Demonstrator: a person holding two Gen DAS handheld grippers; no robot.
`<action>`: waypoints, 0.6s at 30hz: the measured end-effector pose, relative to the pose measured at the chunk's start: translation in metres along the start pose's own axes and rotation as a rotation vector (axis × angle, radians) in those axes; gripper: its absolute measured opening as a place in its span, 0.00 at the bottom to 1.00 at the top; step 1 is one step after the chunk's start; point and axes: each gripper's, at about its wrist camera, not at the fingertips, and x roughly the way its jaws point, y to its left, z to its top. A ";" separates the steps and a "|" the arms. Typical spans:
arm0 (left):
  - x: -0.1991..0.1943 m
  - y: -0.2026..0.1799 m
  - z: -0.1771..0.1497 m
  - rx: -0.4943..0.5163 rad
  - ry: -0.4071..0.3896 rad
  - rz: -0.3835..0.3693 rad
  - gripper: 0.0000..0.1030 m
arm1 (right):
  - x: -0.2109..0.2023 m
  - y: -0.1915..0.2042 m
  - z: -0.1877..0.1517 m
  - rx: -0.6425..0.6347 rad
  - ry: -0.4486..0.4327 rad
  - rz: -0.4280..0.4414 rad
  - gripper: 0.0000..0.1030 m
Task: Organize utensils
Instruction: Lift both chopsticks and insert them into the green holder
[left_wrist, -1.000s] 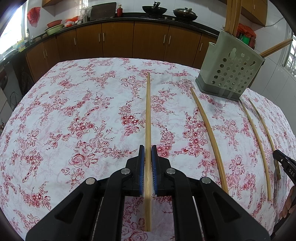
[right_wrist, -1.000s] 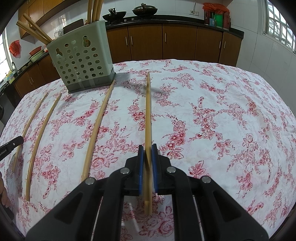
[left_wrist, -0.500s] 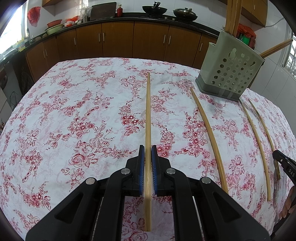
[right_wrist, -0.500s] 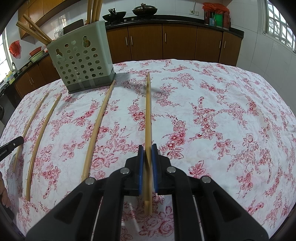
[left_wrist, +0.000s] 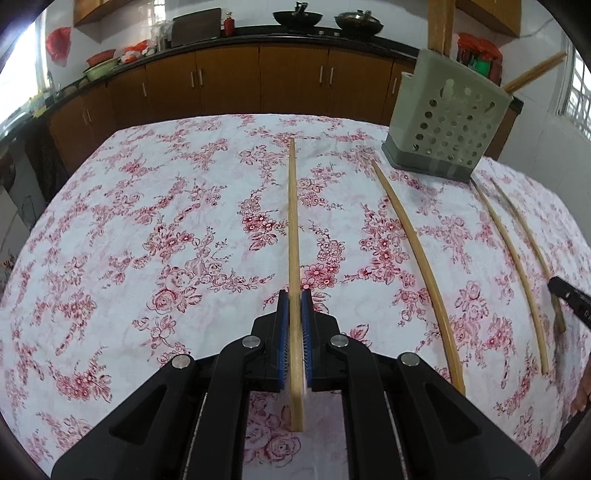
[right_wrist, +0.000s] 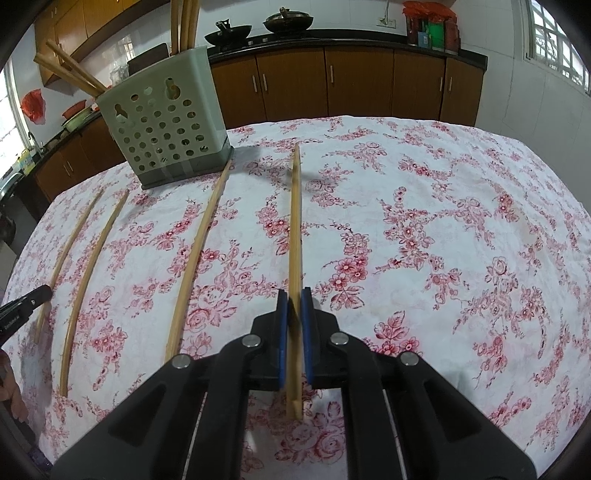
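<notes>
My left gripper (left_wrist: 294, 295) is shut on a long bamboo chopstick (left_wrist: 292, 221) that runs forward over the floral tablecloth. My right gripper (right_wrist: 294, 295) is shut on another chopstick (right_wrist: 295, 221) in the same way. A grey-green perforated utensil holder (left_wrist: 443, 122) stands at the far right in the left wrist view and at the far left in the right wrist view (right_wrist: 162, 125), with several chopsticks standing in it. Three loose chopsticks (left_wrist: 417, 258) lie on the cloth between the two grippers; they also show in the right wrist view (right_wrist: 195, 254).
The table (left_wrist: 147, 221) has a white cloth with red flowers and falls away at its edges. Brown kitchen cabinets (left_wrist: 258, 85) and a dark counter with woks stand behind it. The other gripper's tip (left_wrist: 569, 299) shows at the right edge.
Both grippers with their chopsticks have lifted slightly; the left view has tilted a little and the holder sits higher in it.
</notes>
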 end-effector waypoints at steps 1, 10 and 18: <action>-0.001 0.000 0.001 0.006 -0.002 0.000 0.08 | -0.005 -0.001 0.002 0.004 -0.018 0.004 0.08; -0.073 0.002 0.048 -0.031 -0.223 -0.064 0.08 | -0.071 -0.003 0.036 0.009 -0.227 0.013 0.08; -0.102 -0.005 0.084 -0.024 -0.318 -0.092 0.08 | -0.101 -0.003 0.058 0.015 -0.339 0.031 0.08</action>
